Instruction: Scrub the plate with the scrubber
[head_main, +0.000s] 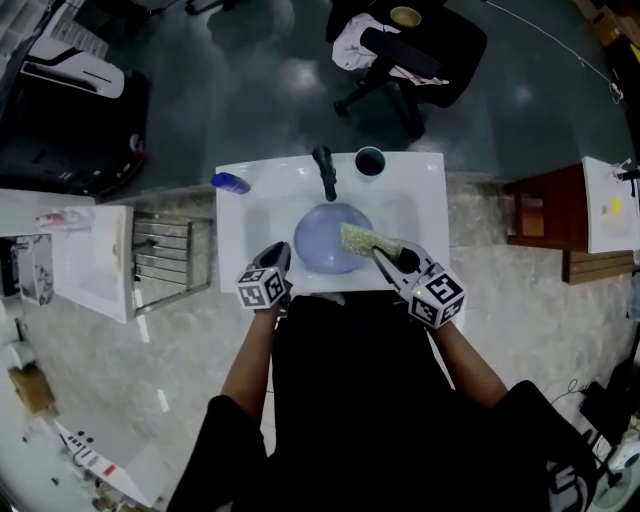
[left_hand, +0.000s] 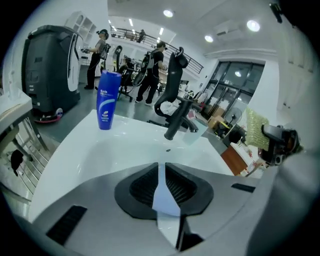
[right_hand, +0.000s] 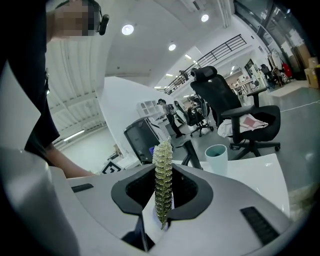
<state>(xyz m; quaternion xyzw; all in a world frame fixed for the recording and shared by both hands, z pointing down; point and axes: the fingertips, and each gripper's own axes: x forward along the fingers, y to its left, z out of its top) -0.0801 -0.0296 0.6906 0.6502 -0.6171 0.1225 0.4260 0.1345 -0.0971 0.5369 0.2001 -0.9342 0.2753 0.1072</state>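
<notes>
A pale blue plate (head_main: 325, 235) lies in the white sink (head_main: 258, 215). My left gripper (head_main: 283, 253) is at the plate's near left rim and is shut on it; in the left gripper view the thin blue plate edge (left_hand: 165, 196) runs between the closed jaws. A green-yellow scrubber (head_main: 360, 240) rests on the plate's right side, with my right gripper (head_main: 386, 256) shut on it. In the right gripper view the scrubber (right_hand: 162, 175) stands edge-on between the jaws. The left gripper view also shows the scrubber (left_hand: 256, 127) at far right.
A black faucet (head_main: 325, 172) rises at the back of the sink, with a teal cup (head_main: 369, 160) to its right and a blue bottle (head_main: 230, 182) at the back left corner. A metal rack (head_main: 165, 260) stands left of the sink, a wooden stool (head_main: 540, 215) right, an office chair (head_main: 410, 50) behind.
</notes>
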